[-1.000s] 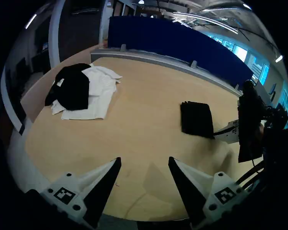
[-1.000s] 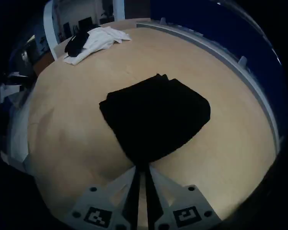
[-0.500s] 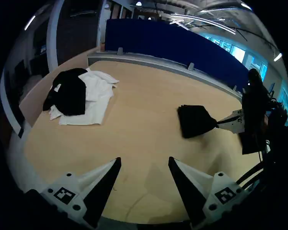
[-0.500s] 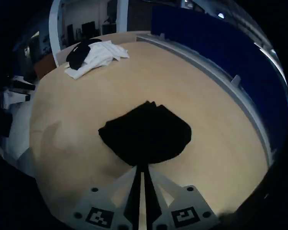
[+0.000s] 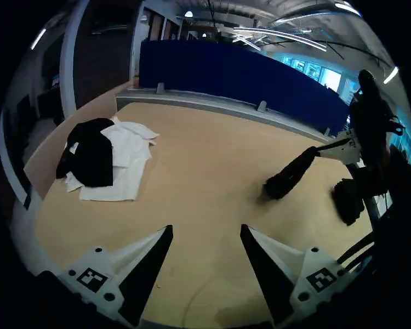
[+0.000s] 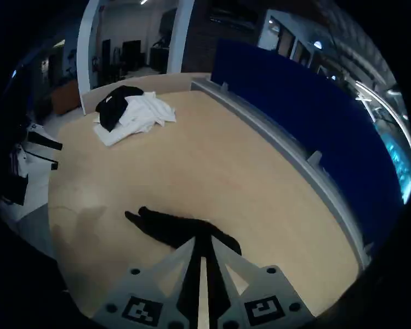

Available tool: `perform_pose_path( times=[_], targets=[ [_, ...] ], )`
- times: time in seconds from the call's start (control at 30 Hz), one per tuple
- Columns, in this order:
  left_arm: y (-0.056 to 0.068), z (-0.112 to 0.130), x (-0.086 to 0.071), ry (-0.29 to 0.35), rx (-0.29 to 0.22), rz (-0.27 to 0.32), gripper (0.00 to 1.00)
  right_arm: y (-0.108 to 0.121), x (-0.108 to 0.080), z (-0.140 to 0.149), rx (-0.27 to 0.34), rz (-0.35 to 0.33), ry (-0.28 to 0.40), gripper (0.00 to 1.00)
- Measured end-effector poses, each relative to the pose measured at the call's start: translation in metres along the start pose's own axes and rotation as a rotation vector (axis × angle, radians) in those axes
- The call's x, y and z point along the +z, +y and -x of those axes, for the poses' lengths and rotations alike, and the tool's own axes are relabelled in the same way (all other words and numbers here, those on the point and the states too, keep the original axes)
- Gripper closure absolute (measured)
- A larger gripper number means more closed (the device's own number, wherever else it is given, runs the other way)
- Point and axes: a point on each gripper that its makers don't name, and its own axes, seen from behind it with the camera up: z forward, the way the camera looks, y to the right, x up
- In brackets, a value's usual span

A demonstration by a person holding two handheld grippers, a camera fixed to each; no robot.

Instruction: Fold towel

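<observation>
Right gripper view shows right gripper (image 6: pixel 204 242) pinching the black towel (image 6: pixel 167 226), lifted higher than before; left gripper (image 5: pixel 205 230) gapes wide.

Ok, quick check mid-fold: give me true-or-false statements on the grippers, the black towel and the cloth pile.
The right gripper is shut on the black towel. True.
The left gripper grips a towel corner. False: it is open and empty above the table.
The black towel lies flat on the table. False: it hangs raised from the right gripper.
A white and black cloth pile sits near the table's far corner. True.
</observation>
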Motion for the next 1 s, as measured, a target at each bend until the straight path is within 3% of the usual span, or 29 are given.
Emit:
perform_pose_path(
  times=[0.3,0.73,1.0],
  targets=[
    [0.014,-0.014,-0.001,0.020,0.029,0.024,0.09,0.037,-0.038,-0.008,0.006,0.064,0.019,0.95],
    [0.033,-0.024,-0.003,0.027,0.066,0.051,0.09,0.082,-0.077,0.007,0.018,0.127,0.011,0.95],
    [0.038,-0.025,-0.005,0.026,0.076,0.055,0.09,0.105,-0.099,0.026,0.036,0.151,-0.001,0.95]
  ],
)
